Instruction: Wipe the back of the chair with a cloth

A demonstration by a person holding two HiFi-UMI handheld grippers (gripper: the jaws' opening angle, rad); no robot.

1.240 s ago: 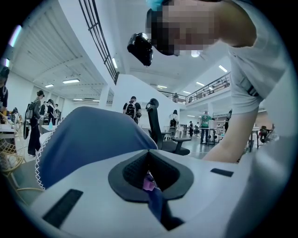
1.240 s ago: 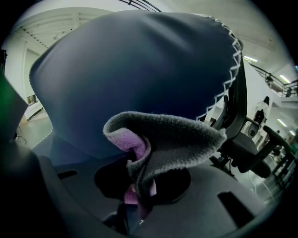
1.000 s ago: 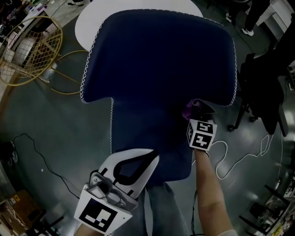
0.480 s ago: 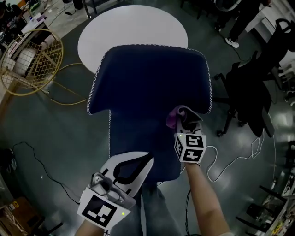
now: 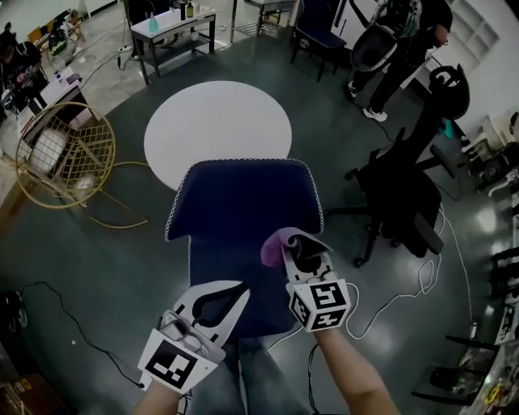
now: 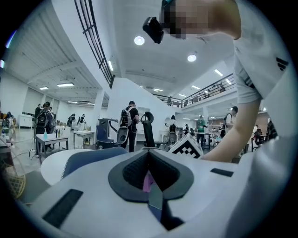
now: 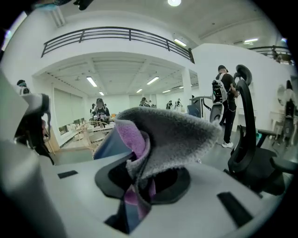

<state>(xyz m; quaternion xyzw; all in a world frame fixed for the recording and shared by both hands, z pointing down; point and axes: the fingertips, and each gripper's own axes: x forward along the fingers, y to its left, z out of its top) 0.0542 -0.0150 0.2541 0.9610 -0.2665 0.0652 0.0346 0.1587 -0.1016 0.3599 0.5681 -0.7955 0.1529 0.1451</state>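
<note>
The navy chair back (image 5: 239, 215) with white edge stitching stands below me in the head view. My right gripper (image 5: 298, 253) is over its lower right part, shut on a purple and grey cloth (image 5: 280, 241). In the right gripper view the cloth (image 7: 170, 132) bulges up out of the shut jaws of the right gripper (image 7: 139, 174), with the blue chair (image 7: 108, 144) just behind it. My left gripper (image 5: 235, 288) hangs over the chair's lower edge, jaws together and holding nothing. In its own view the left gripper (image 6: 149, 155) is shut, with the chair (image 6: 88, 158) beyond it.
A round white table (image 5: 217, 130) stands past the chair. A gold wire chair (image 5: 65, 154) is at the left, a black office chair (image 5: 405, 194) at the right. Cables (image 5: 422, 284) lie on the dark floor. People and a desk (image 5: 174, 20) are farther back.
The view has pulled back, so the chair looks smaller and farther. My right gripper with the cloth has shifted left and lower on the chair back. The left gripper stays near the bottom.
</note>
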